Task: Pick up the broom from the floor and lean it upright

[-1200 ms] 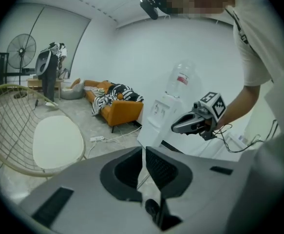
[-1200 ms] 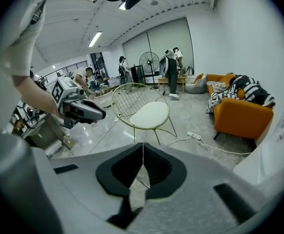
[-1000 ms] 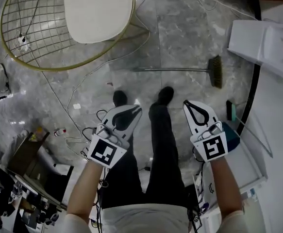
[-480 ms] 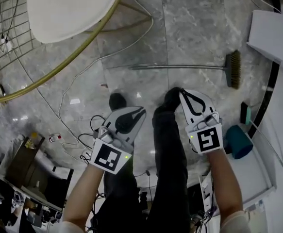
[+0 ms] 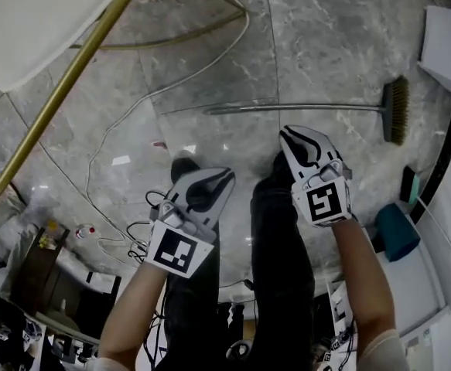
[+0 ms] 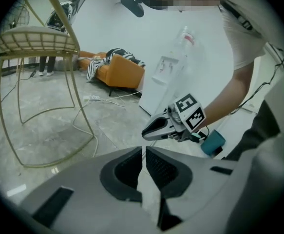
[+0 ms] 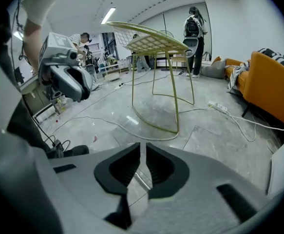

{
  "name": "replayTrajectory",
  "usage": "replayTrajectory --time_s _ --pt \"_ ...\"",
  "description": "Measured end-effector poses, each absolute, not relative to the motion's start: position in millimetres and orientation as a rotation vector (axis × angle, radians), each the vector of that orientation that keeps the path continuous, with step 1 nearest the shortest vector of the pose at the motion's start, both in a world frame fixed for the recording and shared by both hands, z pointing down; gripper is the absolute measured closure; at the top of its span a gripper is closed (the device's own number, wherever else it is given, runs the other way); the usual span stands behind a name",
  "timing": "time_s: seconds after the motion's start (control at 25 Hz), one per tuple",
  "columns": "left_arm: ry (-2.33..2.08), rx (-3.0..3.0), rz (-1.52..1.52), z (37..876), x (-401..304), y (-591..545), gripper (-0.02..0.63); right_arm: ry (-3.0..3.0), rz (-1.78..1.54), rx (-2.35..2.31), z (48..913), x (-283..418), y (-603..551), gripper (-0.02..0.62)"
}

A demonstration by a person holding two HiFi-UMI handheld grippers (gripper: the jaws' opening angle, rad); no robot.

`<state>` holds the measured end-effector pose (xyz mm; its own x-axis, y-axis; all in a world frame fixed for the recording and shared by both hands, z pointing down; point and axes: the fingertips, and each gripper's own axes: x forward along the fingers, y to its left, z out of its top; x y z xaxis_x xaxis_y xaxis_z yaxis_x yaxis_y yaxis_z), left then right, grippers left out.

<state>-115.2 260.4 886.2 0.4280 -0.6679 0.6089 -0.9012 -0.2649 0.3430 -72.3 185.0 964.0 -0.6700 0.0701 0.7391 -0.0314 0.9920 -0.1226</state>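
Note:
The broom lies flat on the grey marble floor, its thin metal handle (image 5: 302, 107) running left to right and its bristle head (image 5: 396, 120) at the right end. My right gripper (image 5: 285, 132) hovers just short of the handle's middle and points at it. Its jaws are opening by a narrow slit with nothing between them. In the right gripper view a strip of the handle (image 7: 141, 179) shows through that slit (image 7: 142, 147). My left gripper (image 5: 227, 175) hangs lower left, over the person's left leg, shut and empty (image 6: 144, 152).
A gold wire chair (image 5: 63, 83) with a white seat stands at the upper left, and a white cable (image 5: 132, 107) trails across the floor. The person's shoes (image 5: 185, 165) are just below the handle. A teal object (image 5: 398, 230) and white furniture (image 5: 449, 49) sit at the right.
Both grippers have sunk toward the floor and the floor looms larger. The right gripper has come close to the broom handle. Its jaws have parted slightly.

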Motion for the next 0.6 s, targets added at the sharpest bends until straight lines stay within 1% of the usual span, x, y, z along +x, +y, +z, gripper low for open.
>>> replayTrajectory --time_s 0.4,0.6 --pt "-1.201 2.043 0.474 970.2 -103.9 268.3 0.581 -2.207 0.045 -0.134 1077.7 -60.1 195.8 0.538" --pt "-1.127 2.055 0.492 1005.8 -99.0 267.4 0.581 -2.147 0.018 -0.25 1129.8 -48.2 211.8 0.508"
